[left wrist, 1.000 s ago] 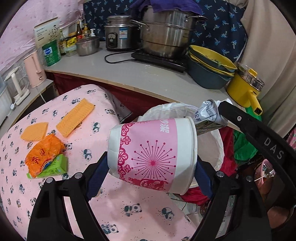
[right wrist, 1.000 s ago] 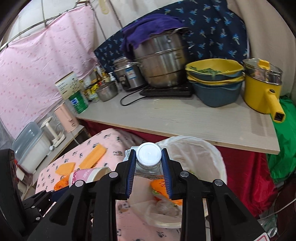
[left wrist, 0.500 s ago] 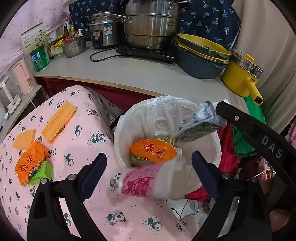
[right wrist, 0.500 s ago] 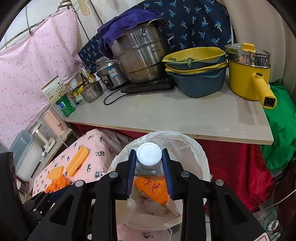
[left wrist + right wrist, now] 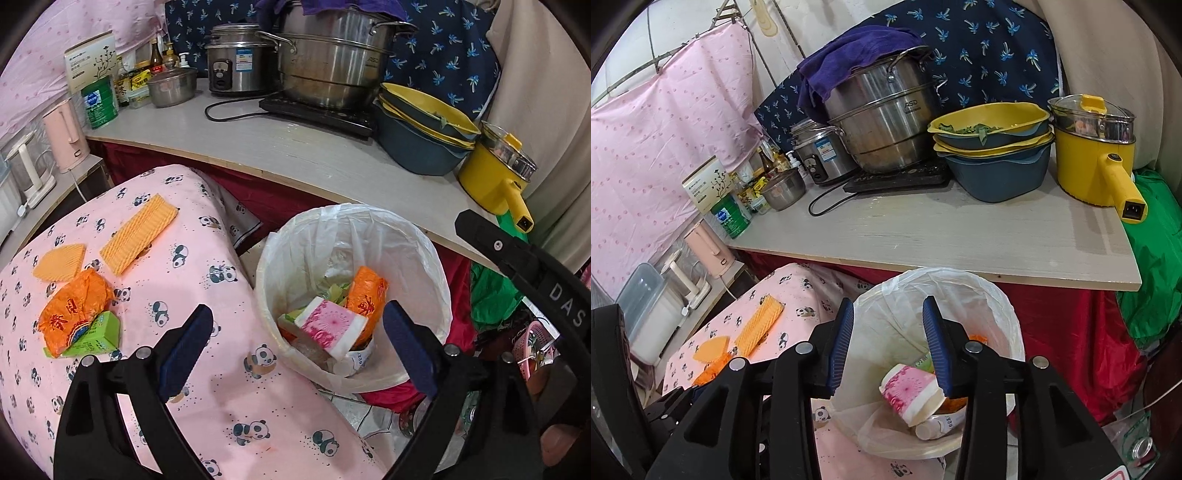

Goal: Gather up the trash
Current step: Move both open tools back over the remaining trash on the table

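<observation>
Pink cup (image 5: 330, 326) in lined bin (image 5: 424, 258), right gripper (image 5: 888, 345) jaws opening — empty

Background beyond the claws: a pale wooden worktop (image 5: 960, 236) draped below with red cloth (image 5: 1071, 325). Behind it hang a navy leaf-print fabric (image 5: 990, 48) and a pink dotted curtain (image 5: 665, 122). Nearer, a pink panda-print tablecloth (image 5: 184, 280).

Glossy stainless-steel stacked steamer pot (image 5: 882, 122), matt pale wood-grain desk (image 5: 960, 236), soft pink panda-print cloth (image 5: 207, 369), thin crinkled translucent plastic bin liner (image 5: 406, 258), shiny orange foil wrapper (image 5: 74, 310), pink paper cup (image 5: 328, 326)
</observation>
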